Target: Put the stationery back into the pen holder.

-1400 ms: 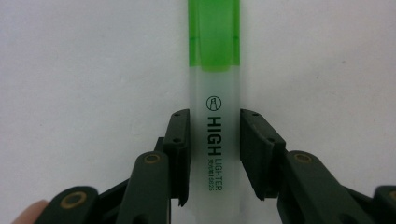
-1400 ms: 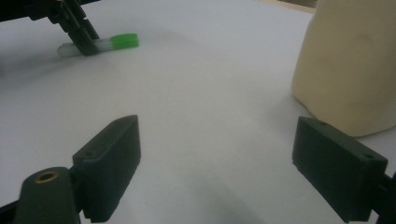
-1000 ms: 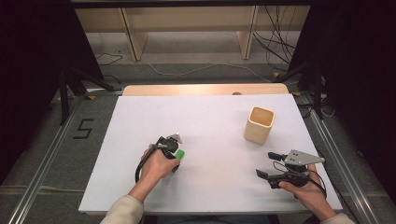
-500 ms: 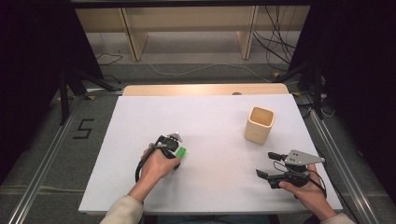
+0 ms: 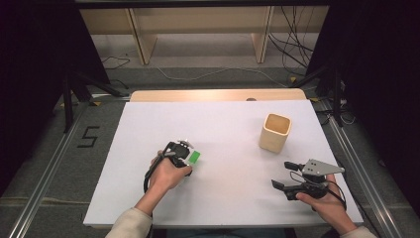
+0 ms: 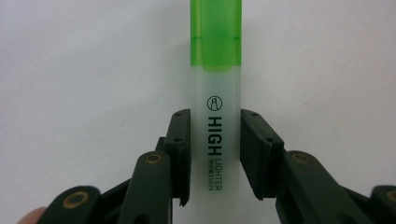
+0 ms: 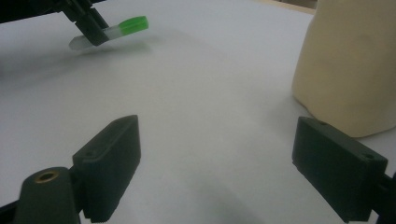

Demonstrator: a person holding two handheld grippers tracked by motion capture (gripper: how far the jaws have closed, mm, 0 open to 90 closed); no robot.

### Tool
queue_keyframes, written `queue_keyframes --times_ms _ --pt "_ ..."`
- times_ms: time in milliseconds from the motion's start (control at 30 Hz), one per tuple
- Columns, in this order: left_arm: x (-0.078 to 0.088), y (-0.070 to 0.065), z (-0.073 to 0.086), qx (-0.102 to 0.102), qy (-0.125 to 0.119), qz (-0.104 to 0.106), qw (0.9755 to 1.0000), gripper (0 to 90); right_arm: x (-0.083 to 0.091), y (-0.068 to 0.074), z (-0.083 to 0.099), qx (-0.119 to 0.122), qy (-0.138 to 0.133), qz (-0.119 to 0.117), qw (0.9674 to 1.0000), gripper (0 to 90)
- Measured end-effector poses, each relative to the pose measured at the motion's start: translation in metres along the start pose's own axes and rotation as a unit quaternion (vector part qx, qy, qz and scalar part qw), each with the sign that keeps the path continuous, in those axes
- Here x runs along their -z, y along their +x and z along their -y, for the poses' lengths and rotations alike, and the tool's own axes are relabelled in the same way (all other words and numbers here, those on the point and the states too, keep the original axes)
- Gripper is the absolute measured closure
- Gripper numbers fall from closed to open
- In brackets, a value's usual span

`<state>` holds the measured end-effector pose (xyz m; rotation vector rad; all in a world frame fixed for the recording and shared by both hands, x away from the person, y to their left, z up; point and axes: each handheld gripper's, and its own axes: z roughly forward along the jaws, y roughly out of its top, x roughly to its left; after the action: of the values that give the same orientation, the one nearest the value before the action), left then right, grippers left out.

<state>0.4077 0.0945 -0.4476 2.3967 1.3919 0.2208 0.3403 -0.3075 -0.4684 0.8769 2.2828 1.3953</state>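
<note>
Left gripper (image 6: 215, 154) pinches translucent green-capped highlighter pen (image 6: 215, 93) low over white table (image 5: 223, 129). Right gripper (image 7: 229, 163) spread, idle. Likely next: carry to cream square cup (image 5: 274, 132), tilt upright.

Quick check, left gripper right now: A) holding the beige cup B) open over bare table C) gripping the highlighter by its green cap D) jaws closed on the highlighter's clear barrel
D: in the left gripper view the left gripper has both jaws pressed against the translucent barrel of the highlighter, below its green cap.
</note>
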Motion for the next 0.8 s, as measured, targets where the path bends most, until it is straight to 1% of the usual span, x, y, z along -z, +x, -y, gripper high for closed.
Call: queue_keyframes --times_ms 133,200,233,400,467,533,633,733,800 --pt "0.0017 0.0 -0.0005 0.0 -0.024 0.004 0.9997 66.2 -0.0001 0.0001 0.0 0.0 0.0 0.0 1.0 16.0" --pt "0.0026 0.0006 -0.0007 -0.005 -0.034 0.004 0.9994 66.2 0.0001 0.0004 0.0 -0.002 0.001 0.0 1.0 16.0" --pt "0.0031 0.0008 -0.001 -0.007 -0.043 0.003 0.999 66.2 0.0 0.0002 -0.0001 0.0 0.0 0.0 1.0 16.0" --pt "0.0047 0.0005 -0.0013 -0.012 -0.072 0.007 0.9973 66.2 0.0 0.0004 -0.0001 -0.001 0.0 0.0 1.0 16.1" --pt "0.0046 0.0005 -0.0014 -0.014 -0.086 0.005 0.9962 66.2 0.0002 0.0008 0.0 -0.003 0.001 -0.001 1.0 16.0" --pt "0.005 0.001 -0.0015 -0.016 -0.093 0.01 0.9955 66.2 0.0 0.0006 -0.0001 -0.001 0.0 0.0 1.0 16.0" --pt "0.0044 0.0022 -0.0012 -0.017 -0.112 0.013 0.9935 66.2 0.0 0.0005 -0.0001 0.0 0.0 -0.001 1.0 16.0" --pt "0.0037 0.0026 -0.0011 -0.02 -0.129 0.011 0.9914 66.3 -0.0002 0.0006 0.0001 0.0 -0.002 -0.003 1.0 16.0" --pt "0.0028 0.002 -0.0009 -0.026 -0.142 0.01 0.9894 66.3 -0.0002 0.0007 0.0001 -0.001 -0.002 -0.002 1.0 16.0"
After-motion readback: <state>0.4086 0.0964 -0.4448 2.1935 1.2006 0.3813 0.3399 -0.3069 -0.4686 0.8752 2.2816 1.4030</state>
